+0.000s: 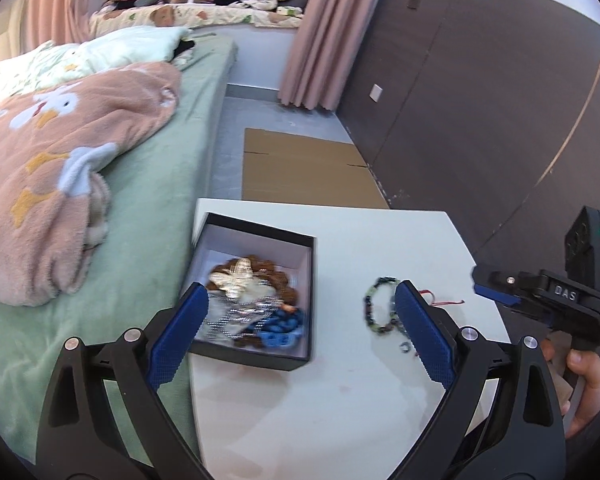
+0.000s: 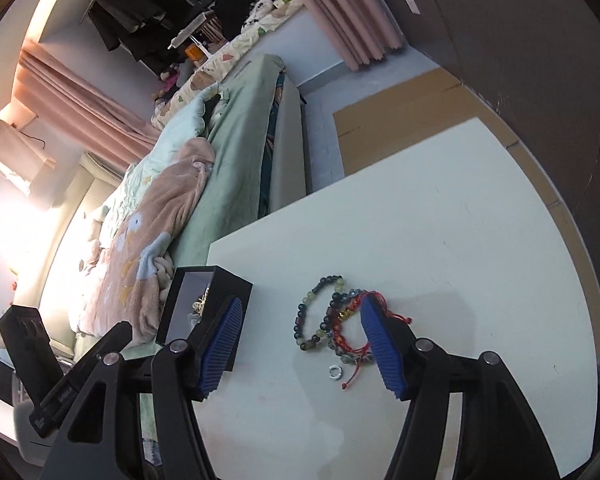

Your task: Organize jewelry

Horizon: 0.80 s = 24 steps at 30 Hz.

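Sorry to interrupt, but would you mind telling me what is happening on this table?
A person is sorting jewelry with two handheld grippers. The black box on the white table already holds several pieces. Bead bracelets, a red cord bracelet and a small ring lie loose beside it. The right gripper hangs open over them; the left gripper is open and empty.

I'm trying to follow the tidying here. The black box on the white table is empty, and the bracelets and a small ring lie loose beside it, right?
Not quite: the black box already holds jewelry, beads and something silvery, as the left wrist view shows. The rest stands: the bracelets and small ring lie loose on the white table beside it.
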{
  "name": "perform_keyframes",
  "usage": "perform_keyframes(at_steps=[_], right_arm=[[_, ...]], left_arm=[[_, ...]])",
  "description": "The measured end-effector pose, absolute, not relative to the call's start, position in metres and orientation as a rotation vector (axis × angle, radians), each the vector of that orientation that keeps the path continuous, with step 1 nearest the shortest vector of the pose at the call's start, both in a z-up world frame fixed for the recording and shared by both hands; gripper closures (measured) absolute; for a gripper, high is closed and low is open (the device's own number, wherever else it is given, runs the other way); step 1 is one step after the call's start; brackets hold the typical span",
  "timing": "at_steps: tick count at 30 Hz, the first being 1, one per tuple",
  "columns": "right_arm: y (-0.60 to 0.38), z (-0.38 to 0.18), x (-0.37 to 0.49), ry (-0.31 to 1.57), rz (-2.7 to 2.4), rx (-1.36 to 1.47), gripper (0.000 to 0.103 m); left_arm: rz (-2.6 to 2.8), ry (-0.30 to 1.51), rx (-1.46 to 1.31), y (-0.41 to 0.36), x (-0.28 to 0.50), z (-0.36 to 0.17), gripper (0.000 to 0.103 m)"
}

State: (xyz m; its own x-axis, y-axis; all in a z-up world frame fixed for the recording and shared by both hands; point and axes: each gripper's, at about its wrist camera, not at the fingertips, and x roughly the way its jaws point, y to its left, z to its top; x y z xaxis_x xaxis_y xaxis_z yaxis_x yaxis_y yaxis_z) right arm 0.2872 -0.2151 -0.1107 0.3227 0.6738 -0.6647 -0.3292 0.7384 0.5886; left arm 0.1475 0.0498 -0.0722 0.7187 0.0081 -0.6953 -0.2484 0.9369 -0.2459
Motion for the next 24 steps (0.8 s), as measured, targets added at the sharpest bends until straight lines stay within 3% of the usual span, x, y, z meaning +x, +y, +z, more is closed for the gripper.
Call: perform_keyframes(at_steps=[5, 12, 18, 24], right_arm=[[-0.221, -0.130, 0.298, 1.101, 0.634, 0.391, 0.054], [-0.224, -0.158, 0.311, 1.190, 0.564, 0.385, 0.055], [-0.234, -0.171, 0.316, 1.235, 0.522, 0.455, 0.055], [-0.245, -0.173, 0.317, 1.240, 0.492, 0.514, 0.061]], left_arm=[[0.124, 0.779, -0.330, 0.025, 0.165, -0.080, 0.009], [0.085, 0.815, -0.341, 0.001, 0.187, -0.095, 0.025], [0.079, 0.823, -0.349, -0.007, 0.194, -0.100, 0.032], [0.076, 0.827, -0.348, -0.011, 0.197, -0.103, 0.033]])
